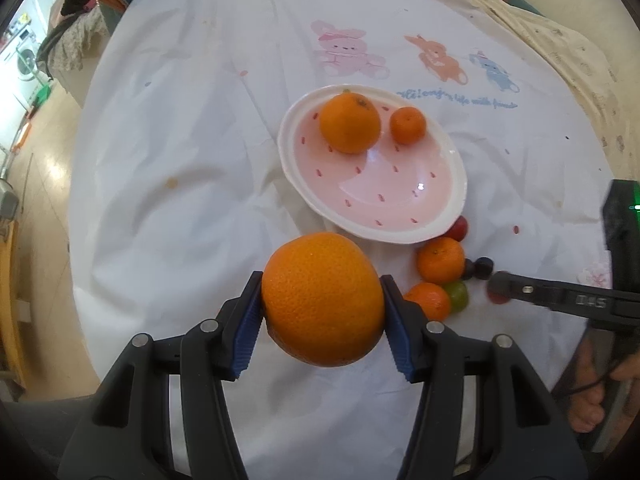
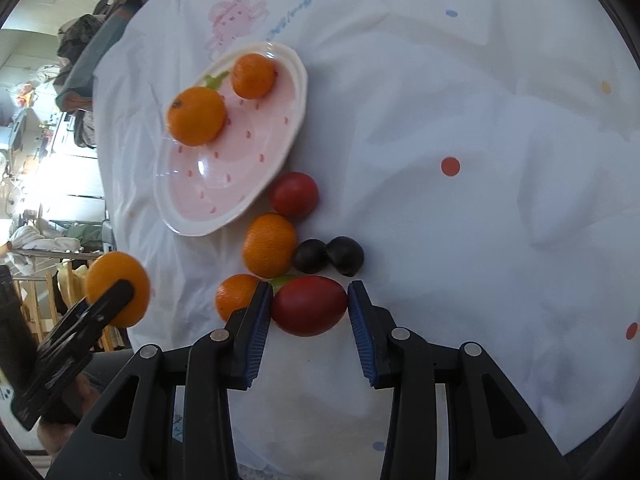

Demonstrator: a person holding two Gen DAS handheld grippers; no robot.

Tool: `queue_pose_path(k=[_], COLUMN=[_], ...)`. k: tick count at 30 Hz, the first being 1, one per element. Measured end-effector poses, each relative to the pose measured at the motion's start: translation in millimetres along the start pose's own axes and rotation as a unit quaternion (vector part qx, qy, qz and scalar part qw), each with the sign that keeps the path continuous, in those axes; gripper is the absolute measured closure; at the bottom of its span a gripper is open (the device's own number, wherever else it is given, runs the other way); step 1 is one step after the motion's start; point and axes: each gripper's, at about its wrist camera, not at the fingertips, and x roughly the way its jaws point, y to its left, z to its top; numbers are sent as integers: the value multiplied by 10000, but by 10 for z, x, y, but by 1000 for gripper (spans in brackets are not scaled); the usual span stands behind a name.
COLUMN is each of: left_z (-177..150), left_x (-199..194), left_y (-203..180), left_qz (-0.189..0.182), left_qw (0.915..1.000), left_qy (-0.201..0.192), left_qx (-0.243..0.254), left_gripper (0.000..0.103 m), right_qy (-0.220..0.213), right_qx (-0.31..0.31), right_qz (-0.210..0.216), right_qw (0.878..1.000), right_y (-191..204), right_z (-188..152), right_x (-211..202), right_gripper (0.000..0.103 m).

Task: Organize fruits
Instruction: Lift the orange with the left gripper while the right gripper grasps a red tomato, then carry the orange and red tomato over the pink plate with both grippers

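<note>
Gripping a firm, heavy orange (image 1: pixel 323 299) at its widest girth, our left claw (image 1: pixel 322 328) holds steady; our right claw (image 2: pixel 309 320) clasps a smooth, bruisable red tomato (image 2: pixel 309 305) across its long sides.

On the white cloth (image 1: pixel 192 152) I read a line of blue cursive script (image 1: pixel 458 99) under the three printed bunnies — it looks like "Hi! enjoy life with friends", though the letters are soft and I'm not sure of every word. My right wrist view cuts the same script (image 2: pixel 320 8) off at the top edge, too blurred to read there. On the black body of the right tool (image 1: pixel 496 286) I make out pale characters (image 1: pixel 591 301) — roughly "D4S", uncertain. I can read nothing else.
</note>
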Motion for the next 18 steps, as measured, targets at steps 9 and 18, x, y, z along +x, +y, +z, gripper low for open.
queue_pose_path(k=[9, 18], left_z=[-50, 132], left_x=[-88, -239], left_y=[92, 69], left_qz=[310, 460], left_qw=[9991, 9982], left_qy=[-281, -365], left_qx=[-5, -87], left_gripper=[52, 52], right_qy=[-1084, -1803], right_qx=[-326, -310], right_qz=[-255, -440], right_qw=[9932, 9821], right_y=[112, 95], right_z=[-11, 73], right_x=[-548, -925], right_gripper=[62, 62])
